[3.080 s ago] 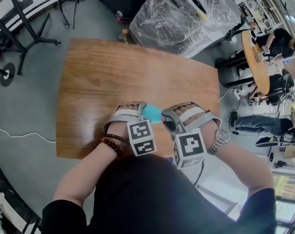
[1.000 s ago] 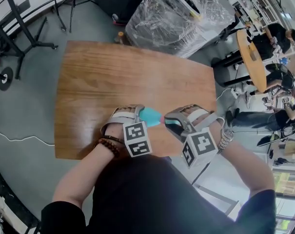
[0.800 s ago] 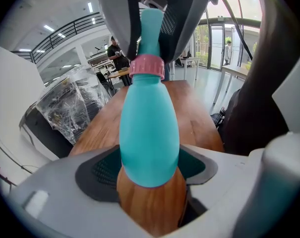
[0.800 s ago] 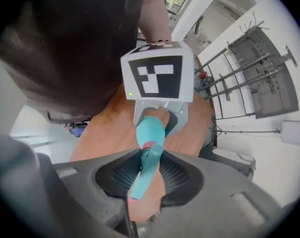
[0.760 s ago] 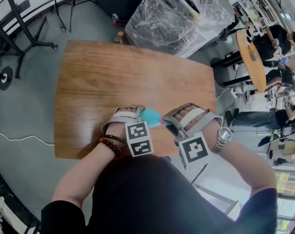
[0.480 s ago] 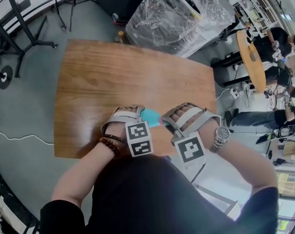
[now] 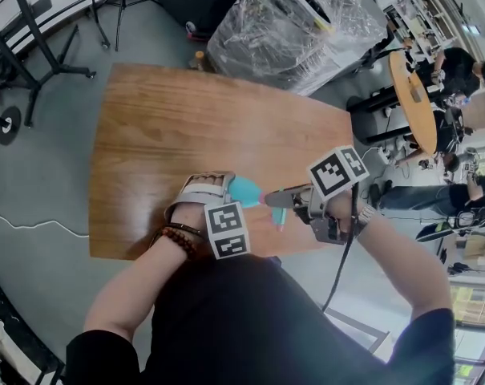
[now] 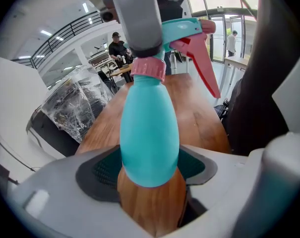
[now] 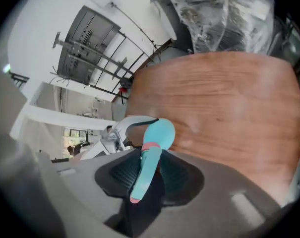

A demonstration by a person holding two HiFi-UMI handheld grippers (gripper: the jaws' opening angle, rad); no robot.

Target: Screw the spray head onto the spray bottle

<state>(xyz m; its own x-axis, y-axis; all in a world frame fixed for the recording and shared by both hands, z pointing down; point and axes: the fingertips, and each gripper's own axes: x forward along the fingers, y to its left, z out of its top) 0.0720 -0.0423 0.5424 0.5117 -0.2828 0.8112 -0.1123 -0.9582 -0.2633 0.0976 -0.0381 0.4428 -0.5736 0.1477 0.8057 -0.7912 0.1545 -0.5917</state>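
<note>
ok so rn the left gripper is clamped on the fat end of the teal spray bottle, pads on both sides of it, neck pointing straight out away from the gripper. The right gripper is closed on the spray head at the far end of the bottle, with the pink collar just past its jaws, sitting on the neck. The whole thing is held up in the air, over the near edge of the wooden worktop, not resting on it. Can't tell how far the threads are in tbh. Stuff that could go wrong imo: 1) the bottle is smooth and rounded, so if the collar binds, the bottle prob spins inside the left pads instead of the threads taking, and you get nowhere. 2) if the two grippers aren't lined up on one axis, the collar goes on crooked and cross-threads, then jams halfway. 3) the right one looks like it's holding the head body, not the collar, so the pink trigger swings round w/ each turn and could knock the left gripper. 4) nothing's supported from below, so if either grip lets go mid-regrip, it drops onto the worktop or off the edge.
</note>
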